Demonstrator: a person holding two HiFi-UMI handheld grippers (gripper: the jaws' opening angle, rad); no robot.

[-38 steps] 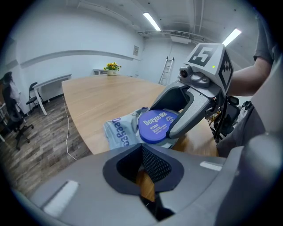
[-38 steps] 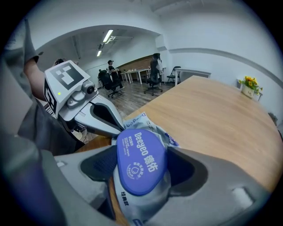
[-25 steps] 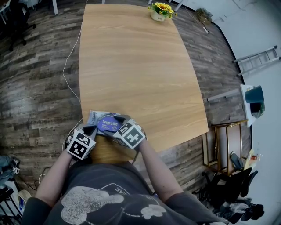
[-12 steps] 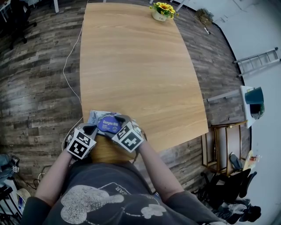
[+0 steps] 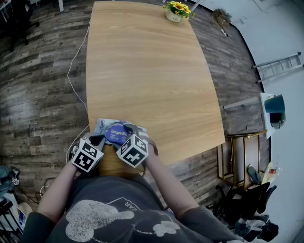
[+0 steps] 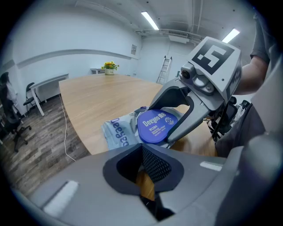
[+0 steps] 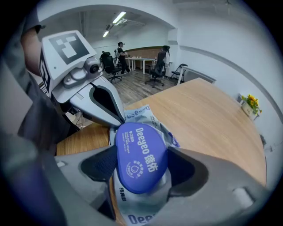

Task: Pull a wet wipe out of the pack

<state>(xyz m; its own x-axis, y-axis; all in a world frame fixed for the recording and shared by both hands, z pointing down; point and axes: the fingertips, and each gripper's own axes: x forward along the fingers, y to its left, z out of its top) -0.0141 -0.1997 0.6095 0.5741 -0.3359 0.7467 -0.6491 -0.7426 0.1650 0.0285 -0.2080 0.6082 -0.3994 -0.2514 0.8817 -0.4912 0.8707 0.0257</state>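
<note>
A grey wet-wipe pack [image 5: 104, 126] with a round blue lid [image 5: 118, 134] lies near the table's front edge. In the right gripper view the lid [image 7: 141, 156] sits between my right gripper's [image 7: 142, 151] jaws, which press on both its sides. From the left gripper view the lid [image 6: 157, 126] stands tilted up off the flat pack [image 6: 118, 134], held in the right gripper [image 6: 177, 115]. My left gripper [image 6: 143, 148] is shut, its tips [image 7: 118, 120] at the pack's near left edge. Whether it pinches the wrapper is hidden. No wipe shows.
The long wooden table [image 5: 147, 71] stretches away from me, with a pot of yellow flowers [image 5: 174, 11] at its far end. A white cable [image 5: 76, 57] lies on the floor to the left. A shelf and chairs [image 5: 242, 161] stand to the right.
My right gripper has rolled and shifted slightly left and toward me, with the blue lid in its jaws. The left gripper and the pack have stayed put.
</note>
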